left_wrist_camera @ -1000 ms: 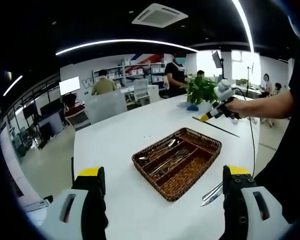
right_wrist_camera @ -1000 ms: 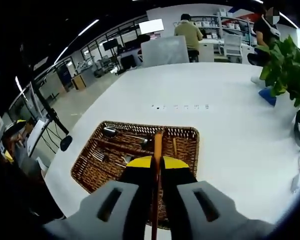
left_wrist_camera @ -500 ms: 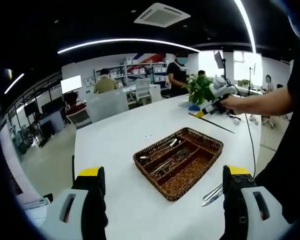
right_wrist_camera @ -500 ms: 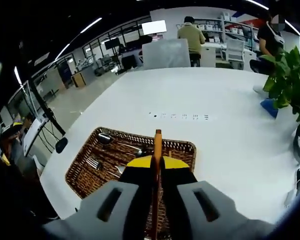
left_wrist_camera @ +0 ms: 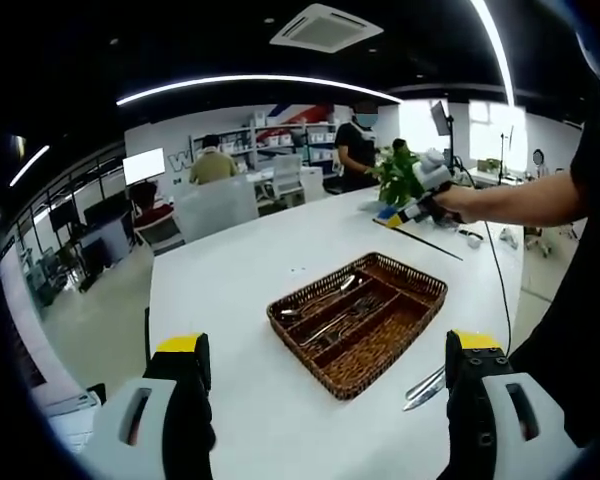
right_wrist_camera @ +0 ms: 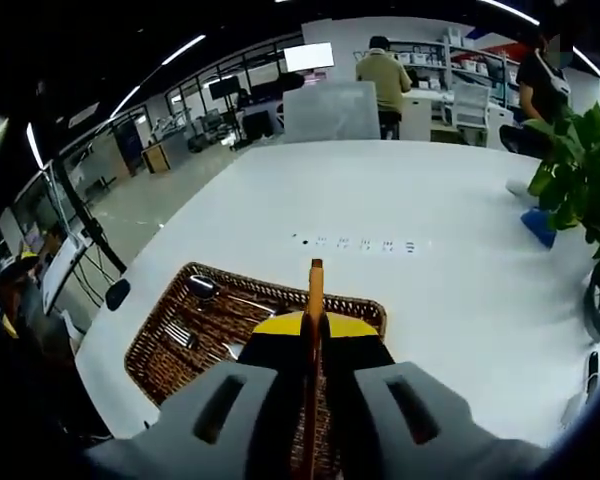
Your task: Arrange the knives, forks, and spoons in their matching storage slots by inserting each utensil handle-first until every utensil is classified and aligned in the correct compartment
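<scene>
A brown wicker basket (left_wrist_camera: 420, 311) with divided slots sits mid-table, holding spoons and forks (left_wrist_camera: 332, 300). My left gripper (left_wrist_camera: 328, 350) hangs open near the table's front edge, short of the basket. One silver utensil (left_wrist_camera: 423, 388) lies on the table by its right jaw. Beyond the basket, a person's hand holds my right gripper (left_wrist_camera: 417, 207) in the air, shut on a long thin utensil (left_wrist_camera: 430, 245). In the right gripper view, that gripper (right_wrist_camera: 315, 325) clamps the utensil's brown wooden handle (right_wrist_camera: 316, 288), which points forward above the basket (right_wrist_camera: 160, 340).
A potted green plant (right_wrist_camera: 578, 180) and a blue object (right_wrist_camera: 537, 224) stand at the table's far right. A dark object (right_wrist_camera: 590, 365) lies on the table near the right edge. People, chairs and shelves are in the room behind the white table (left_wrist_camera: 230, 290).
My right gripper has risen and pulled back from the basket with the utensil still in it. The left gripper has stayed put.
</scene>
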A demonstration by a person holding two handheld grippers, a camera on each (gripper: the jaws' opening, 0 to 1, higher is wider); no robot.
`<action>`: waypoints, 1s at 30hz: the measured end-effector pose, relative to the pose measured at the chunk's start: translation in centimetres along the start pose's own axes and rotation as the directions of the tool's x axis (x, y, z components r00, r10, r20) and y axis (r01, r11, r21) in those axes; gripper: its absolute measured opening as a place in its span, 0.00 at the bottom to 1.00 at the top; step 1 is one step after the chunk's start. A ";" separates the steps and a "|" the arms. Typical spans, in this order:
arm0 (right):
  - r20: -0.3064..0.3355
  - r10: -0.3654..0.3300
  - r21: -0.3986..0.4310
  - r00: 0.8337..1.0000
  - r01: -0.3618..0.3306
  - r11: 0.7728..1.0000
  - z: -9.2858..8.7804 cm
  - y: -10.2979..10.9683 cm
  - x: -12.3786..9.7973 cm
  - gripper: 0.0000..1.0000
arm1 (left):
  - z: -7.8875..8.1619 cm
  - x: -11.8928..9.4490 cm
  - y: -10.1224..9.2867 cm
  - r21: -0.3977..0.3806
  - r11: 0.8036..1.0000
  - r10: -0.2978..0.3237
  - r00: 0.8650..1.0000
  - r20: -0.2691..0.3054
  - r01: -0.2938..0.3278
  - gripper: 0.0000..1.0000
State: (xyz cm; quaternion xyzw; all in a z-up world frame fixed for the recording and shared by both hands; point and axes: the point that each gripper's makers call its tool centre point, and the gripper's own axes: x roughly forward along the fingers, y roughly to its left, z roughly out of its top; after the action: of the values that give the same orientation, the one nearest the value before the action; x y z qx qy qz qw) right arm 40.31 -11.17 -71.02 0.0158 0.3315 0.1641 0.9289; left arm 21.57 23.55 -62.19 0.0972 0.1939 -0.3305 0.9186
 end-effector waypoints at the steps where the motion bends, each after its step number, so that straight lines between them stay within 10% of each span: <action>1: -0.002 0.000 -0.001 1.000 0.000 1.000 0.0 0.0 0.2 0.03 | -0.1 0.0 0.1 -0.001 1.000 -0.001 1.000 -0.002 0.001 0.99; 30: 0.010 -0.011 -0.002 1.000 0.011 1.000 0.2 -0.4 4.3 0.03 | -1.0 -0.5 1.1 -0.011 0.999 0.030 0.998 -0.049 -0.031 0.99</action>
State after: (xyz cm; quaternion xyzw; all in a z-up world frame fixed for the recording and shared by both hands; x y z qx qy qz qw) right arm 43.67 -10.15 -73.60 0.0140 0.3269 0.1593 0.9314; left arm 21.65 24.97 -62.89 0.1026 0.2170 -0.3129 0.9190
